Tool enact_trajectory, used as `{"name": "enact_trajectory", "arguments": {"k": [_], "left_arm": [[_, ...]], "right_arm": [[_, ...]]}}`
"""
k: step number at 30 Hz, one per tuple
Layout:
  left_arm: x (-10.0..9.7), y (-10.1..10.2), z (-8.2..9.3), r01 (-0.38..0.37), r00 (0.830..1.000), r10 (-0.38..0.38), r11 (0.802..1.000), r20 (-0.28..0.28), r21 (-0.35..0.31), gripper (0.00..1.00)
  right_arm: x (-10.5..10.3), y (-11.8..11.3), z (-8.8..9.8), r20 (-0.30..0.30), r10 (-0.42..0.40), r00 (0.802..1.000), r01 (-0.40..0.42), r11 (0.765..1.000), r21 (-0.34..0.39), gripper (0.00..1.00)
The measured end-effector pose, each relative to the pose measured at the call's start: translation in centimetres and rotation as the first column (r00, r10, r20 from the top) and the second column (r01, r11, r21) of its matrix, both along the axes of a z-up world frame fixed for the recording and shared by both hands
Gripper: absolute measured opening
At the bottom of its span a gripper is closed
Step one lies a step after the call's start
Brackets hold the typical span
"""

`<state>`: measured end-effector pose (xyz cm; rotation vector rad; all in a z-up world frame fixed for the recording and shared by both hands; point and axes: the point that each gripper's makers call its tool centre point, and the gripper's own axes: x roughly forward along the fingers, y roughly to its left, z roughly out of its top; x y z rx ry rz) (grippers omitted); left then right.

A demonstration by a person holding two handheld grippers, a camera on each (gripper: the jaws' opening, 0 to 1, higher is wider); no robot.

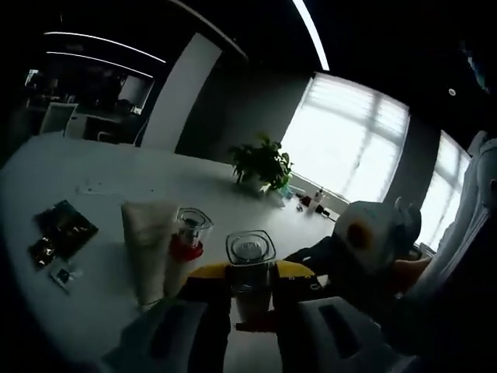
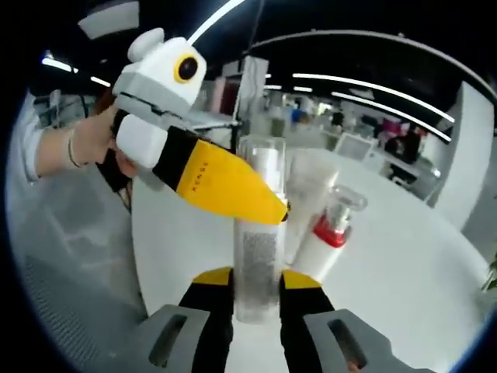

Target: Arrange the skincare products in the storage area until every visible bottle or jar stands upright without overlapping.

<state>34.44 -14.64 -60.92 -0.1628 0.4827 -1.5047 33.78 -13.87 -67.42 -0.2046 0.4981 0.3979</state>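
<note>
**On the white table: both grippers closed on one clear bottle**

On the far left of the left gripper view, dark sachets [image 1: 60, 233] lie flat on the white table [image 1: 93, 167], well apart from the bottles. Next comes a pale tube [image 1: 147, 245] standing upright, and just beside it, on its right, a pump bottle with a red collar [image 1: 189, 233] under a clear cap. Right of that stands the tall clear bottle [image 1: 250, 272], sitting between the yellow-tipped jaws of the left gripper [image 1: 250, 307], which press against its sides. Further back a potted plant [image 1: 262, 165] stands near the window, with small items beside it too small to tell. At the right edge, the right gripper [image 1: 373, 241] comes in, white-bodied, held by a person's hand.

In the right gripper view, a hand [image 2: 97, 140] at the left holds the left gripper [image 2: 276, 208], whose yellow jaw slants down to meet the tall clear bottle [image 2: 258, 256] about halfway up. The same bottle rises upright between the right gripper [image 2: 256, 287] and its own jaws, which are closed against its base. Just right of it and behind stands the pale tube [image 2: 311, 186], then the pump bottle with a red collar [image 2: 330, 233], leaning slightly in this view, close to the tube.
</note>
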Motion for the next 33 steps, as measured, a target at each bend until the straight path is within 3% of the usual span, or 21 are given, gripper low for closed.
{"name": "enact_trajectory", "arguments": {"k": [2, 3, 5, 7, 8, 9, 10, 13, 15, 17, 21, 22, 23, 24, 26, 27, 28, 30, 33], "left_arm": [[-0.2, 0.3, 0.1, 0.051, 0.999, -0.051, 0.999, 0.007, 0.003, 0.14], [-0.6, 0.4, 0.3, 0.1, 0.994, -0.1, 0.995, 0.045, -0.01, 0.14], [-1.1, 1.1, 0.2, 0.161, 0.985, -0.162, 0.987, 0.056, 0.009, 0.14], [-1.7, 1.5, 0.5, 0.226, 0.968, -0.226, 0.974, 0.11, 0.014, 0.14], [-2.0, 1.6, 0.5, 0.248, 0.962, -0.248, 0.969, 0.111, 0.017, 0.14], [-2.5, 1.8, 0.5, 0.289, 0.948, -0.289, 0.957, 0.137, 0.02, 0.14], [-2.7, 1.8, 0.5, 0.301, 0.944, -0.302, 0.953, 0.136, 0.027, 0.14], [-3.8, 2.0, 0.8, 0.397, 0.902, -0.393, 0.918, 0.182, 0.013, 0.14], [-4.6, 2.3, 1.1, 0.456, 0.871, -0.447, 0.89, 0.202, 0.002, 0.14], [-4.7, 2.5, 1.2, 0.471, 0.865, -0.462, 0.882, 0.195, -0.002, 0.14], [-5.1, 2.7, 1.4, 0.484, 0.856, -0.47, 0.875, 0.215, -0.018, 0.14], [-4.9, 2.6, 1.6, 0.475, 0.856, -0.456, 0.88, 0.244, -0.025, 0.14], [-5.0, 2.6, 1.7, 0.478, 0.845, -0.451, 0.878, 0.286, -0.031, 0.15], [-5.0, 2.5, 1.7, 0.463, 0.85, -0.434, 0.886, 0.299, -0.032, 0.15], [-3.6, 1.9, 1.3, 0.363, 0.898, -0.347, 0.932, 0.271, -0.008, 0.15], [-2.9, 1.7, 1.3, 0.332, 0.906, -0.315, 0.943, 0.282, -0.011, 0.15], [-2.1, 1.4, 1.5, 0.281, 0.926, -0.263, 0.959, 0.272, -0.029, 0.15], [-1.7, 1.0, 1.3, 0.246, 0.93, -0.229, 0.969, 0.287, -0.025, 0.17], [-0.9, 0.3, 1.1, 0.15, 0.962, -0.143, 0.989, 0.231, -0.012, 0.18]], "right_arm": [[-0.5, 0.8, 0.0, 0.009, 0.089, 0.996, -0.089, 0.996, -0.012, 0.15], [-0.8, 1.1, 0.0, -0.008, 0.102, 0.995, -0.102, 0.994, 0.03, 0.16], [-1.6, 2.1, 0.1, -0.019, 0.173, 0.985, -0.171, 0.983, 0.073, 0.16], [-1.9, 2.3, 0.0, -0.009, 0.225, 0.974, -0.223, 0.972, 0.077, 0.17], [-2.4, 2.7, 0.0, -0.012, 0.271, 0.962, -0.269, 0.959, 0.085, 0.17], [-2.6, 2.8, 0.0, -0.015, 0.289, 0.957, -0.286, 0.953, 0.096, 0.17], [-2.7, 2.9, 0.0, -0.018, 0.303, 0.953, -0.299, 0.948, 0.107, 0.17], [-3.2, 3.8, 0.2, -0.02, 0.367, 0.93, -0.36, 0.922, 0.145, 0.17], [-3.9, 4.5, 0.4, -0.02, 0.434, 0.901, -0.422, 0.885, 0.197, 0.17], [-4.3, 4.8, 0.6, -0.007, 0.472, 0.882, -0.46, 0.863, 0.21, 0.17], [-4.3, 4.8, 0.8, 0.001, 0.468, 0.884, -0.454, 0.858, 0.238, 0.16], [-4.1, 4.6, 0.9, 0.01, 0.454, 0.891, -0.444, 0.866, 0.231, 0.15], [-3.9, 4.5, 0.9, 0.021, 0.445, 0.895, -0.438, 0.87, 0.225, 0.15], [-3.7, 4.4, 0.9, 0.02, 0.43, 0.903, -0.424, 0.879, 0.219, 0.15], [-2.5, 3.3, 0.5, -0.001, 0.331, 0.944, -0.324, 0.927, 0.188, 0.15], [-2.1, 2.9, 0.5, -0.004, 0.294, 0.956, -0.288, 0.94, 0.183, 0.15], [-1.6, 2.4, 0.5, 0.003, 0.254, 0.967, -0.251, 0.953, 0.171, 0.15], [-0.9, 1.8, 0.4, 0.005, 0.192, 0.981, -0.192, 0.977, 0.095, 0.15], [-0.2, 1.1, 0.2, -0.002, 0.102, 0.995, -0.101, 0.994, 0.034, 0.15]]}}
